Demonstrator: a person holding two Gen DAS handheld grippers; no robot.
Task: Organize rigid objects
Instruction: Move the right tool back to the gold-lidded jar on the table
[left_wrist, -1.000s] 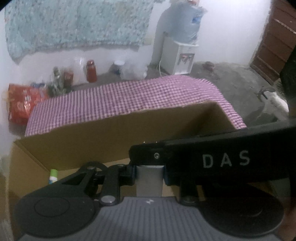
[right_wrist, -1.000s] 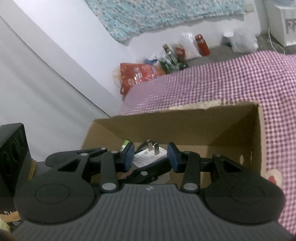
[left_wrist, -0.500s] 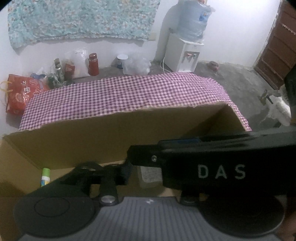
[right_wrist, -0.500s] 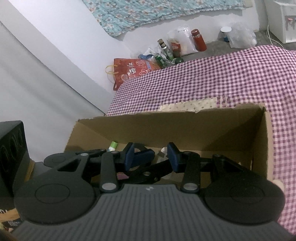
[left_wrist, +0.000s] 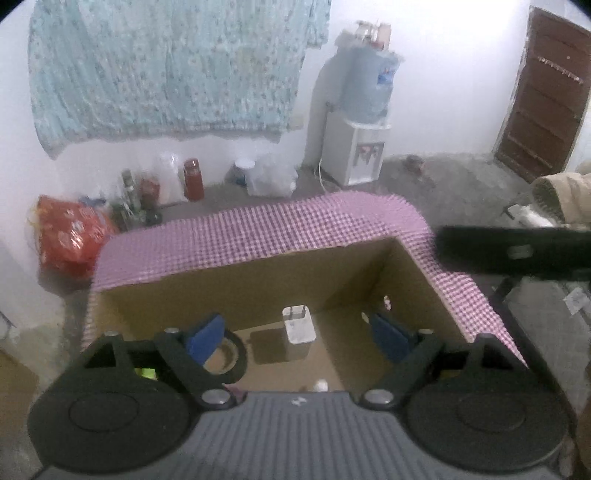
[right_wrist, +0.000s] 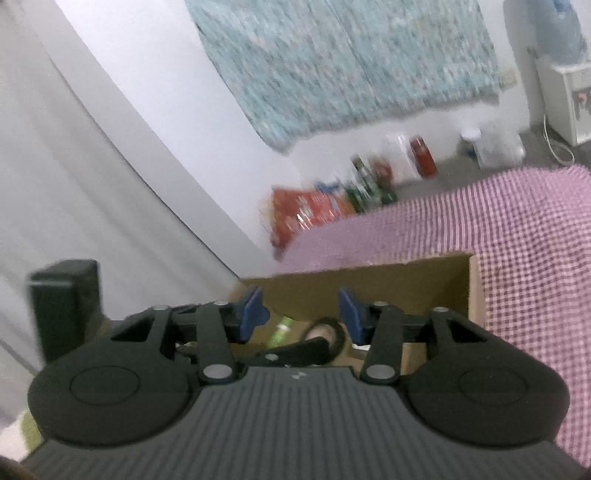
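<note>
An open cardboard box (left_wrist: 236, 284) sits on the purple checked cloth (left_wrist: 258, 232). Inside lie a white plug adapter (left_wrist: 298, 325), a black tape roll (left_wrist: 229, 354) and a green-capped tube (left_wrist: 146, 373). My left gripper (left_wrist: 295, 336) is open and empty above the box, its blue pads either side of the adapter. My right gripper (right_wrist: 301, 314) is open and empty over the box's left end (right_wrist: 369, 280); the tape roll (right_wrist: 325, 332) and the tube (right_wrist: 282, 326) show between its pads. The other gripper's black body (left_wrist: 517, 251) crosses at right.
A black speaker (right_wrist: 66, 295) stands left of the box. Beyond the table are a red bag (left_wrist: 70, 232), bottles (left_wrist: 192, 177) and a water dispenser (left_wrist: 362, 147) against the wall. A brown door (left_wrist: 546, 99) is at far right.
Both grippers have opened and drawn back up from the box. The left one has let go of the white adapter, which now lies on the box floor. The right gripper has moved off to the right.
</note>
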